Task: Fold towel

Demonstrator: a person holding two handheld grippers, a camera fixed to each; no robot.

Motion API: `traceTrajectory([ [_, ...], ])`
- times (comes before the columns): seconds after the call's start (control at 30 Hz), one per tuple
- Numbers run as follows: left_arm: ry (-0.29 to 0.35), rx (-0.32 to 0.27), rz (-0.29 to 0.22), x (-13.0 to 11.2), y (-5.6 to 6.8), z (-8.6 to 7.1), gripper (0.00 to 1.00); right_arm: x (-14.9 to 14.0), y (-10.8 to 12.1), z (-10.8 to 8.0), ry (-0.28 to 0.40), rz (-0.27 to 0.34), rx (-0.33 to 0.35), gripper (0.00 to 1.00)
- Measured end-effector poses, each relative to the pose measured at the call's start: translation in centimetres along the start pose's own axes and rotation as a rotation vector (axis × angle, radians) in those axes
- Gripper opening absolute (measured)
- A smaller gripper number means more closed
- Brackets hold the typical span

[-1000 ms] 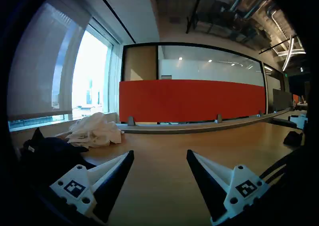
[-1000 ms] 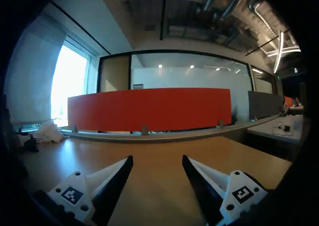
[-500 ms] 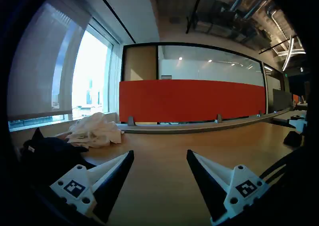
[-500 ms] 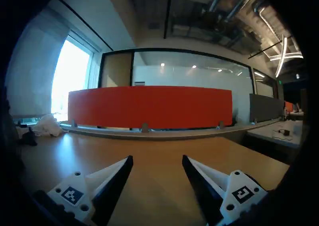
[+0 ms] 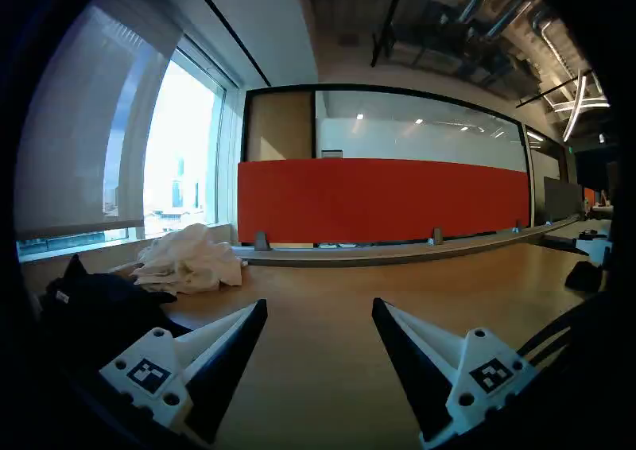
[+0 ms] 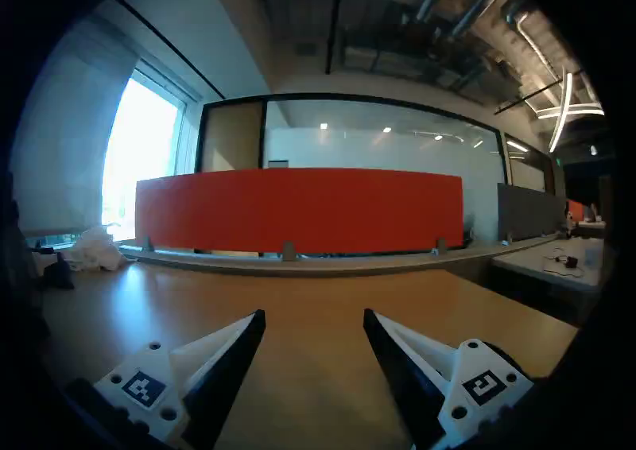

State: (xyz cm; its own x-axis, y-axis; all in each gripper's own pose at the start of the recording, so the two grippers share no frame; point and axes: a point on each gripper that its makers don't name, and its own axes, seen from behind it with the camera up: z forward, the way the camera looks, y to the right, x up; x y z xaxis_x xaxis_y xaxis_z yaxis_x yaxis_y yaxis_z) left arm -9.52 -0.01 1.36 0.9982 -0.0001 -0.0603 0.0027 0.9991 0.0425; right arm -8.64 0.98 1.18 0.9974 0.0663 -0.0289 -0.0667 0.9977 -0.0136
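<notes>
Barely anything changes: right gripper (image 6: 313,312) tilts slightly, left gripper (image 5: 318,301) stays put, both wide open, empty. Towel (image 5: 189,259) sits crumpled mid-left, so folding hasn't started.

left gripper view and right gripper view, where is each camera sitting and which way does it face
Left gripper view: rides on the left tongs, low over the wooden table, facing the red divider; its two open fingers show, with the crumpled white towel ahead to the left by the window.
Right gripper view: rides on the right tongs, low over the table, facing the divider; its open fingers show, the towel small at far left.
Shared: table, divider, towel, window.
</notes>
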Motion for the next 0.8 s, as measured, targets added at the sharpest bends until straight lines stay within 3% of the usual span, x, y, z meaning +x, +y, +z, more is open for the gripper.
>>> traceTrajectory([
  [0.8,0.000,0.000,0.000,0.05,0.01,0.02,0.98,0.20,-0.12,-0.04,-0.001,0.000,0.007,0.97],
])
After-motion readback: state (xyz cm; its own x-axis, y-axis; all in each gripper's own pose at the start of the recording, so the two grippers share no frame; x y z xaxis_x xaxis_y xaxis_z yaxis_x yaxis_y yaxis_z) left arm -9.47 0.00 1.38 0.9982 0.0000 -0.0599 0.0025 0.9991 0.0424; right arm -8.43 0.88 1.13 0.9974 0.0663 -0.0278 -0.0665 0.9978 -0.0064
